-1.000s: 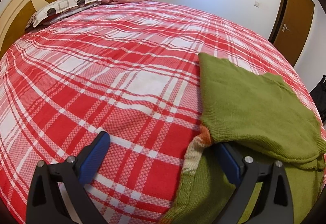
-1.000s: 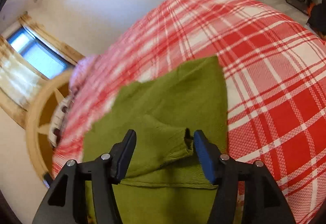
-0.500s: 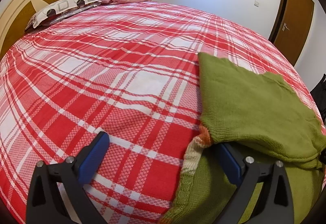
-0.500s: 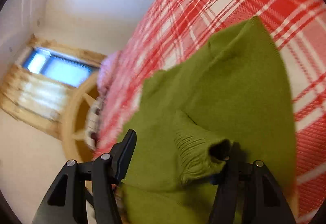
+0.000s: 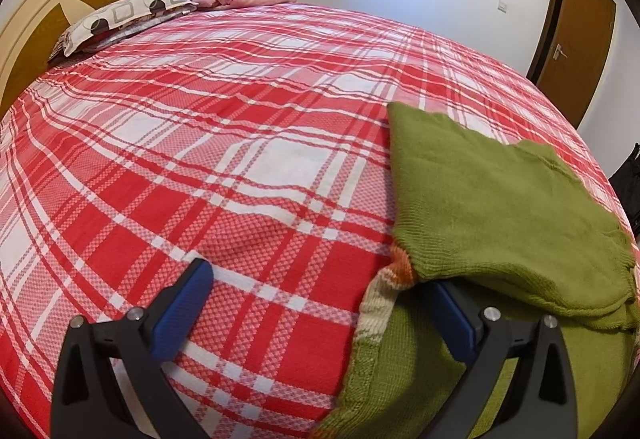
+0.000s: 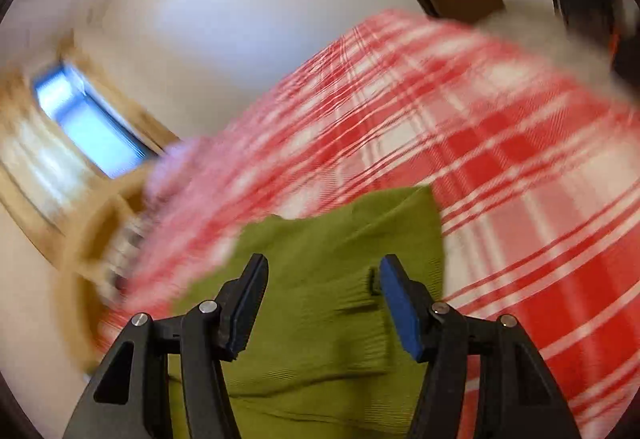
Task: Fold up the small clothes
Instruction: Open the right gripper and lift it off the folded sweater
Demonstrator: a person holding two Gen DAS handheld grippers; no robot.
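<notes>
Olive-green knitted sweater (image 5: 492, 199) lying part-folded at four o'clock on red-and-white plaid bedspread (image 5: 240, 159), sleeve laid over body for a compact shape. Left gripper (image 5: 320, 303) spread wide, one blue pad tucked under the fold. Right gripper (image 6: 322, 297) just narrowed, half-spread, pinching nothing, above the knit. Plenty of bare bedspread toward ten o'clock.

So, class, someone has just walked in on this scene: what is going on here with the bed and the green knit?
A person with a gripper in each hand is folding a small green sweater on a bed with a red plaid cover. One part is already folded over. The left gripper rests wide open at the sweater's striped edge, one finger on the cover, the other tucked under the fold. The right gripper hovers over the knit; its jaws have just been closing, with no cloth pinched between them. That view is blurred.
</notes>
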